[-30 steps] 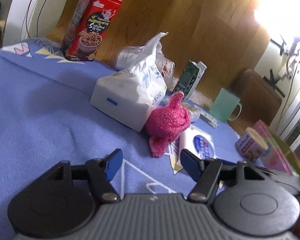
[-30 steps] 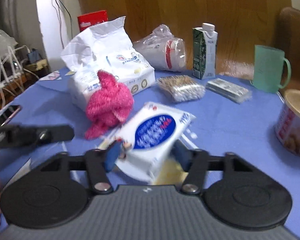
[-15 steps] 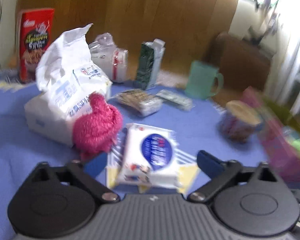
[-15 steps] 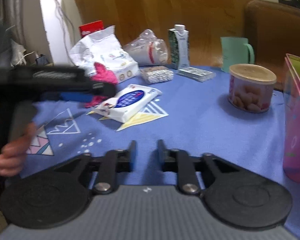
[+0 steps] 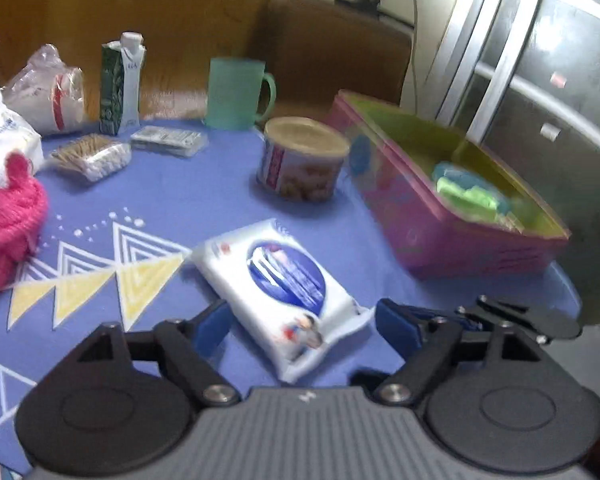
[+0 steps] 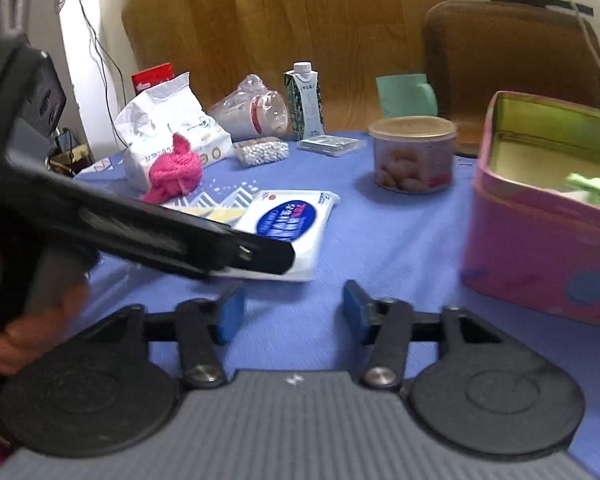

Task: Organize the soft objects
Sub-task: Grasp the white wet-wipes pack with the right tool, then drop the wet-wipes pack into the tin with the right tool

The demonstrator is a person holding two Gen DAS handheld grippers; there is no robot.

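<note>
Left wrist view: I'm bringing my left gripper (image 5: 300, 326) around the wipes pack (image 5: 278, 286), jaws just narrowing from wide, pads straddling its near end without pressing yet, so the pickup is passing to this hand. The pack is a glossy, pillowy film pouch lying flat on the woven blue cloth (image 5: 188, 196). Right wrist view: my right gripper (image 6: 291, 312) is just spreading, nothing between its fingers, beside the rigid pink bin (image 6: 540, 236); the fuzzy pink knit (image 6: 175, 172) is waiting farther back.

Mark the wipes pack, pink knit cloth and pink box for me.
wipes pack (image 5: 284, 280), left wrist view, on its blue oval label.
pink knit cloth (image 6: 176, 172), right wrist view, on the middle of the bundle.
pink box (image 6: 540, 240), right wrist view, on its near outer wall.
</note>
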